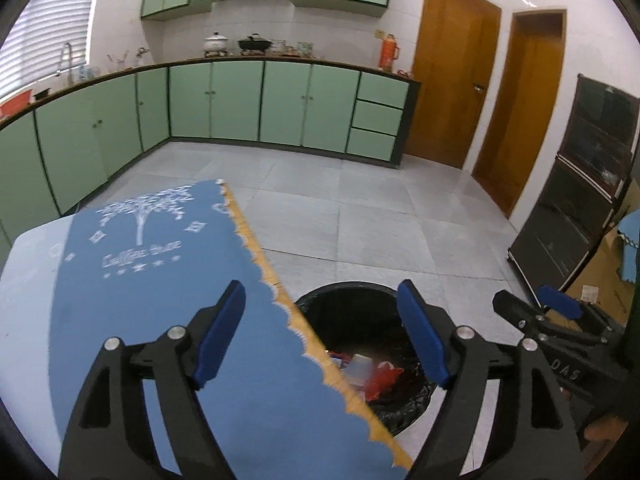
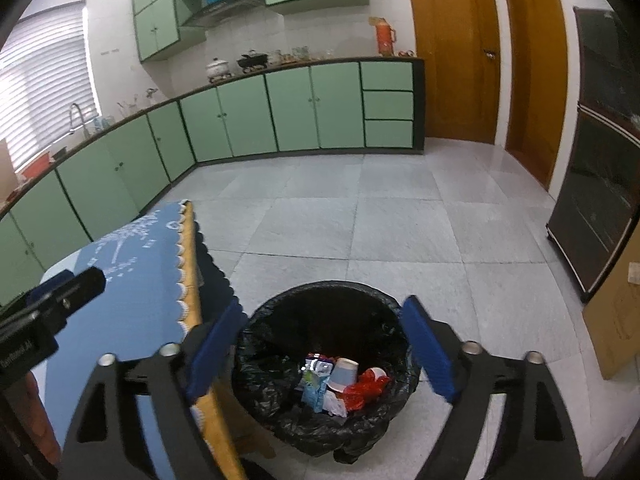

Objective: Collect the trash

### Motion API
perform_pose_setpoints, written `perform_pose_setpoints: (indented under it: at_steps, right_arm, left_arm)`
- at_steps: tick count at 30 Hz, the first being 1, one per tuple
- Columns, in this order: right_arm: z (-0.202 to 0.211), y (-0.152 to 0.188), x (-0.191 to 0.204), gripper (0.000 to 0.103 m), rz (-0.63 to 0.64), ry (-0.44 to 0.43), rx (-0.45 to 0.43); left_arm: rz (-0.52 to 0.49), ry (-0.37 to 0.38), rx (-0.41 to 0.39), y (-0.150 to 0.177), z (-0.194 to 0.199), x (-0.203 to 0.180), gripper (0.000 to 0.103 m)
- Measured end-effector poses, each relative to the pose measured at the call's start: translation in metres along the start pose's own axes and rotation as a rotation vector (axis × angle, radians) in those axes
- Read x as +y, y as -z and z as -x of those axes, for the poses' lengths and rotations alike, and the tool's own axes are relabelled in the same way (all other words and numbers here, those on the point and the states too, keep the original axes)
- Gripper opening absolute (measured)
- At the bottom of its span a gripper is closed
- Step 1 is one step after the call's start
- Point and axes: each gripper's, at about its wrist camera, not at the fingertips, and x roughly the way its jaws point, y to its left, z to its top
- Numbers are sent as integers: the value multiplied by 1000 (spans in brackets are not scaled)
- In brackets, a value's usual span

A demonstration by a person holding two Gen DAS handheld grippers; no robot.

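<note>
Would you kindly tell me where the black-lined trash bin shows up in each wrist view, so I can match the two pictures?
Left wrist view: the trash bin sits low at centre, its left part hidden behind the edge of the blue tablecloth.
Right wrist view: the trash bin is at bottom centre, fully open to view, with a paper cup among the trash inside.
Shared landmark: the orange thermos on the counter.

A matt blue cloth (image 1: 160,280) with a scalloped yellow hem covers the surface. The bin (image 2: 326,360) is lined with crinkled glossy black plastic. The floor (image 2: 400,220) is smooth grey tile with a faint sheen. The doors (image 1: 452,80) are glossy varnished wood.
</note>
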Motion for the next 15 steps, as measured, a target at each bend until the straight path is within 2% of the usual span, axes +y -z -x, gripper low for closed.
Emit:
perform_pose_setpoints:
  at_steps: [2,4,15]
  right_arm:
    - [9,-1,8,94,12,-20,-10]
    - [18,-2,16,97,29,-35,-22]
    - [57,1,52,97,111,-107,-50]
  left_arm:
    - [9,-21,-13,2,14,6,83]
    - [15,-39,-25,4,26,12,88]
    - [54,-101,-76,17,92,41,94]
